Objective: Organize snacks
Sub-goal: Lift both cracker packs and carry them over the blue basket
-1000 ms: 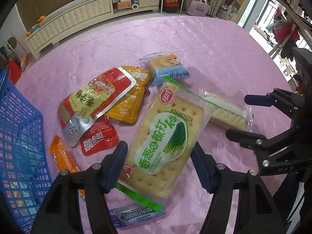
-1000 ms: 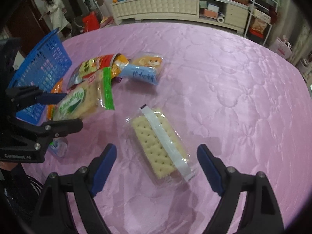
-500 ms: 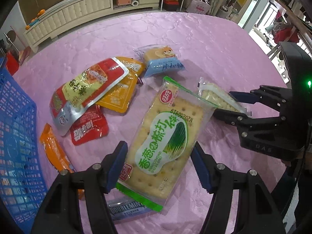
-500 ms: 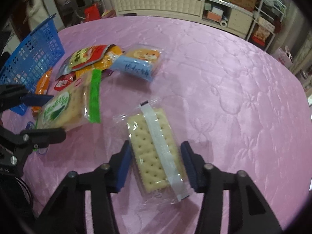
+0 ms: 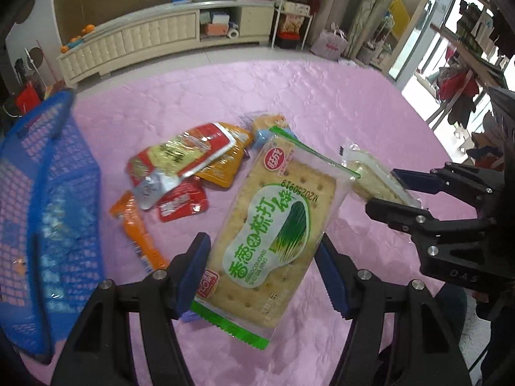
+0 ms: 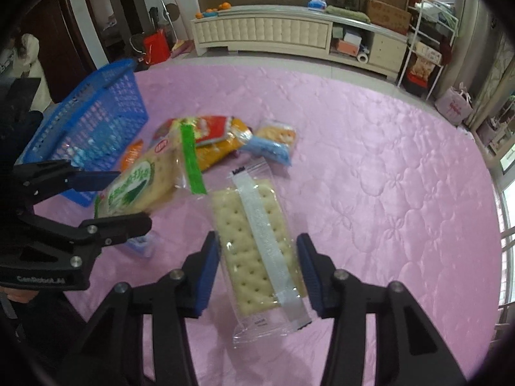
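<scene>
My left gripper (image 5: 264, 271) is shut on a green-labelled cracker pack (image 5: 273, 231) and holds it above the pink tablecloth; the pack also shows in the right wrist view (image 6: 141, 186). My right gripper (image 6: 257, 271) is shut on a clear pack of plain crackers (image 6: 254, 244), lifted off the cloth; this pack shows in the left wrist view (image 5: 370, 173) too. A blue basket (image 5: 48, 199) stands at the left, also in the right wrist view (image 6: 93, 128). Loose snacks lie between: a red-yellow pouch (image 5: 180, 157), an orange pouch (image 5: 225, 164), a small red packet (image 5: 183, 202), an orange stick (image 5: 135, 228), a blue-wrapped cake (image 6: 273, 143).
A gum pack (image 6: 140, 246) lies on the cloth under the left gripper. The round table's pink cloth (image 6: 370, 177) stretches to the right and far side. A cream cabinet (image 6: 273, 29) and shelving stand beyond the table. A person (image 6: 27, 61) stands far left.
My right gripper, shut on the plain cracker pack half a second ago, has lifted it off the cloth. My left gripper has raised the green pack and moved towards the basket.
</scene>
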Available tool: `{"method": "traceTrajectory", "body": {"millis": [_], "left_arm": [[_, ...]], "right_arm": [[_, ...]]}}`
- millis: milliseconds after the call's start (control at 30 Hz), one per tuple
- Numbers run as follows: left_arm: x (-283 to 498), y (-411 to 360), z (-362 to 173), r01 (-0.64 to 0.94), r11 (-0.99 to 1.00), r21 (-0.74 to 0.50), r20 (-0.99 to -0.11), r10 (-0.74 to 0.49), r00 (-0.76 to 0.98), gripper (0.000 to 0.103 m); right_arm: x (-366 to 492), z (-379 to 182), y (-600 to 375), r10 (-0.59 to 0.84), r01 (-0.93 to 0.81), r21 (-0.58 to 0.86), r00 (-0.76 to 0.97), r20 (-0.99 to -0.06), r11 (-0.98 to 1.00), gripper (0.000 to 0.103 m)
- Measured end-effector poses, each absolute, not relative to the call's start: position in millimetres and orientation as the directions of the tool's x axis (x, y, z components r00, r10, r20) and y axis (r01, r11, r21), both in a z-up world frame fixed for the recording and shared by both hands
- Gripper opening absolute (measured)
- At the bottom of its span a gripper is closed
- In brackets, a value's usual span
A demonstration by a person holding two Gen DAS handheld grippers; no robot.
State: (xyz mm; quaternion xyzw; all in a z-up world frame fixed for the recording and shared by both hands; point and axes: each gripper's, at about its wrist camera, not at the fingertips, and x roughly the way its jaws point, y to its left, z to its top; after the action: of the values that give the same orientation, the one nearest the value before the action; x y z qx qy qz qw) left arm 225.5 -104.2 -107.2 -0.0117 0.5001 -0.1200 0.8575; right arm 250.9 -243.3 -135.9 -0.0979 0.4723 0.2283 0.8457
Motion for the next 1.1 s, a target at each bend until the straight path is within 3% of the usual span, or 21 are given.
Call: {"method": "traceTrajectory", "body": {"millis": [367, 800, 1100], "left_arm": [[183, -61, -60, 0.2, 0.964, -0.177, -0.799, -0.26, 0.543, 0.064], [154, 14, -23, 0.141, 0.987, -0.071, -0.759, -0.145, 0.635, 0.064], [138, 86, -13, 0.039, 0.997, -0.073, -0.746, -0.08, 0.661, 0.064]], "right_arm": [[219, -84, -204, 0.305, -0.49, 0.022, 0.507, -0.806, 0.872, 0.053], [200, -53, -130, 0.375, -0.54, 0.054, 0.506, -0.777, 0.84, 0.053], [199, -43, -55, 0.42, -0.613, 0.046, 0.484, -0.767, 0.789, 0.053]]}}
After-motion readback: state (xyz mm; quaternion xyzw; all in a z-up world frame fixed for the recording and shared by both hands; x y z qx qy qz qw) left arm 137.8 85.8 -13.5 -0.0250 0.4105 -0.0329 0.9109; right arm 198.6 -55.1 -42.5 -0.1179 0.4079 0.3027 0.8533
